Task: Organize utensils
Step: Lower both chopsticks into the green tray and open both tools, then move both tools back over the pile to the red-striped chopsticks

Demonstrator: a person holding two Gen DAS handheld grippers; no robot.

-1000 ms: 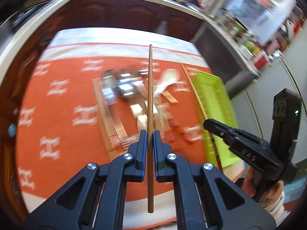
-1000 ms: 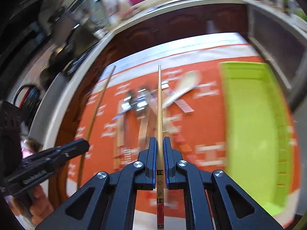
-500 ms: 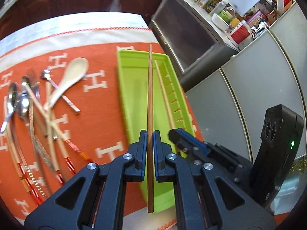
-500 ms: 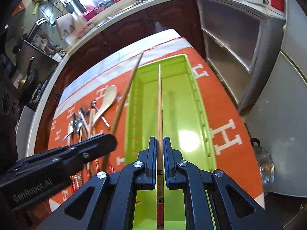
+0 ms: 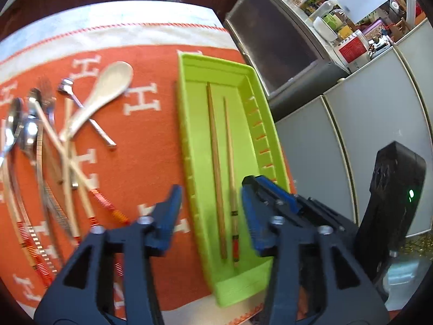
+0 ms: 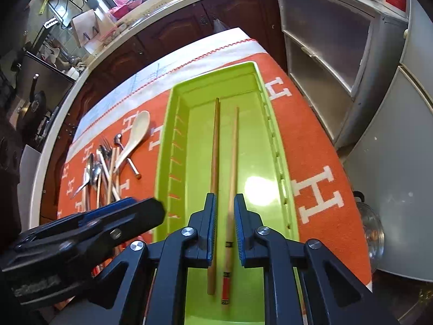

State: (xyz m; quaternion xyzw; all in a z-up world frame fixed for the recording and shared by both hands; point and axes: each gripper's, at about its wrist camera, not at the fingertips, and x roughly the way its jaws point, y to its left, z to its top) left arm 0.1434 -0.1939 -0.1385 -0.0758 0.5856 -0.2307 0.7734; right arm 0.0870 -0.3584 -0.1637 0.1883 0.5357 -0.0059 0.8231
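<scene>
A lime green tray (image 5: 194, 140) (image 6: 273, 146) lies on the orange cloth. Two wooden chopsticks lie side by side in it: a plain one (image 5: 215, 162) (image 6: 214, 162) and a thinner one with a red-banded end (image 5: 230, 162) (image 6: 233, 162). My left gripper (image 5: 209, 211) is open above the tray's near end, holding nothing. My right gripper (image 6: 224, 214) is open just above the red-banded chopstick, not gripping it. A pile of spoons, forks and chopsticks (image 5: 43, 149) (image 6: 105, 168), with a white ceramic spoon (image 5: 105, 92) (image 6: 135, 138), lies left of the tray.
The orange cloth with white H marks (image 5: 140, 103) (image 6: 319, 189) covers the table. Grey cabinets (image 5: 351, 124) and a glass-front unit (image 6: 324, 40) stand right of the table edge. A dark wood counter (image 6: 176, 32) runs behind. A metal pot lid (image 6: 373, 233) sits low right.
Both grippers have opened and let go of their chopsticks, which now lie in the green tray. Both grippers hover over the tray's near end.
</scene>
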